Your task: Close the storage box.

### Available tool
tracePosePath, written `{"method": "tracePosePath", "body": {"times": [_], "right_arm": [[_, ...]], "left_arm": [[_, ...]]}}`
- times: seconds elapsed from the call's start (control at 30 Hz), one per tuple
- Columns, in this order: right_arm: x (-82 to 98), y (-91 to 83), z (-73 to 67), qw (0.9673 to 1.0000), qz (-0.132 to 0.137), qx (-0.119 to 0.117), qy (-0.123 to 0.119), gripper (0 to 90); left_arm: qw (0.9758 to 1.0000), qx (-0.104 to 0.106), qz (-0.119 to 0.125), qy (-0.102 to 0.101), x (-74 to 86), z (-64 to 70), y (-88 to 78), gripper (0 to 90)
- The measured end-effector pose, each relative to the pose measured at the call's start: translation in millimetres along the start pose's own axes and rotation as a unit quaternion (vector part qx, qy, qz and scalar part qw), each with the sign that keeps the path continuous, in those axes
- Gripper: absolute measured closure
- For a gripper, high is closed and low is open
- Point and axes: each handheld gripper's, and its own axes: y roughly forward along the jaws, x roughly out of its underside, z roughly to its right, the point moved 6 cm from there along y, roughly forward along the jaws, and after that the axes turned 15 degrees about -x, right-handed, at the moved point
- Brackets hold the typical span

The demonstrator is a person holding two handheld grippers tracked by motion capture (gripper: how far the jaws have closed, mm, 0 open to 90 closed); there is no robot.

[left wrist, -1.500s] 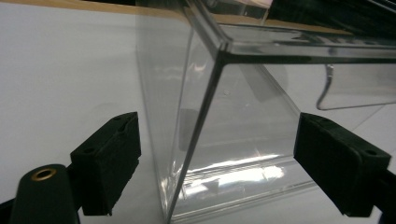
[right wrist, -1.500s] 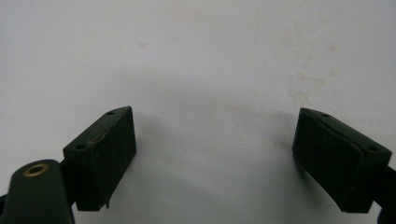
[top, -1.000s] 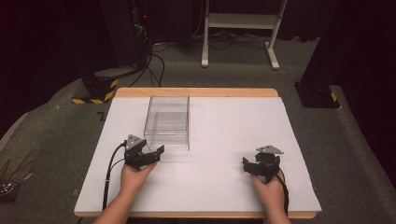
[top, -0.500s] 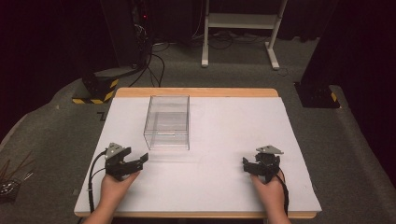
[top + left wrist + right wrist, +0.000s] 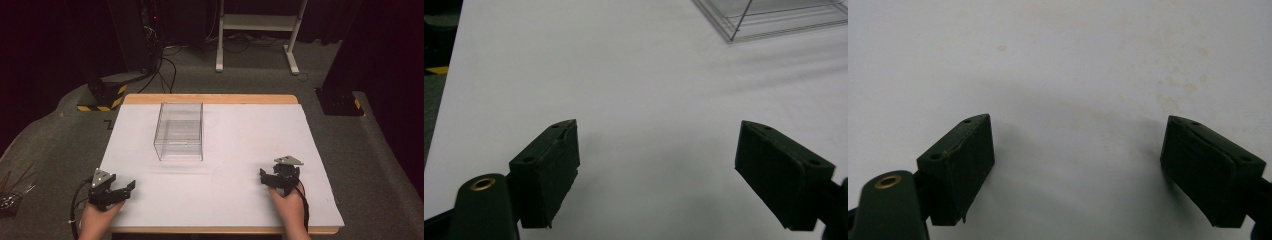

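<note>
A clear, empty plastic box [image 5: 180, 131] stands on the white table sheet [image 5: 240, 135], left of centre toward the back. My left gripper [image 5: 126, 189] is held in a hand near the table's front left corner, well short of the box. In the left gripper view its jaws [image 5: 658, 131] stand open over bare sheet, and the box's near corner [image 5: 774, 20] shows at the top right. My right gripper [image 5: 265, 177] rests in the other hand near the front right. In its own view the right gripper [image 5: 1078, 122] is open with nothing between the pads.
The table's wooden edge [image 5: 210, 98] runs along the back. On the carpet beyond lie cables, a yellow-and-black striped base [image 5: 102, 95] at the left, a white frame [image 5: 255, 22] at the back and a dark stand foot [image 5: 340, 102] at the right.
My left gripper has drawn back from the box's near left corner, toward the person and leftward to the table's front left. The right gripper has stayed put.
</note>
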Motion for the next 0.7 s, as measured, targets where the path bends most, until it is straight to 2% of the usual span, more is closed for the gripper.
{"method": "tracePosePath", "body": {"times": [0.1, 0.17, 0.33, 0.7], "right_arm": [[0.0, 0.0, 0.0, 1.0000, 0.000, 0.000, 0.000, 14.0], [0.0, 0.1, 0.1, 1.0000, 0.000, 0.000, 0.000, 14.0], [0.0, 0.1, 0.1, 1.0000, 0.001, -0.001, 0.000, 14.1], [-0.1, 0.0, -0.1, 1.0000, 0.001, 0.000, -0.003, 14.4]], "left_arm": [[0.9995, -0.015, -0.002, 0.026, -2.5, 3.5, 4.6, 15.5], [0.9984, -0.019, -0.031, 0.043, -0.7, 7.3, 11.6, 14.8], [0.9984, -0.013, -0.031, 0.045, -1.2, 8.7, 13.3, 13.9], [0.9985, -0.015, -0.026, 0.045, 0.1, 8.3, 12.2, 14.3]]}}
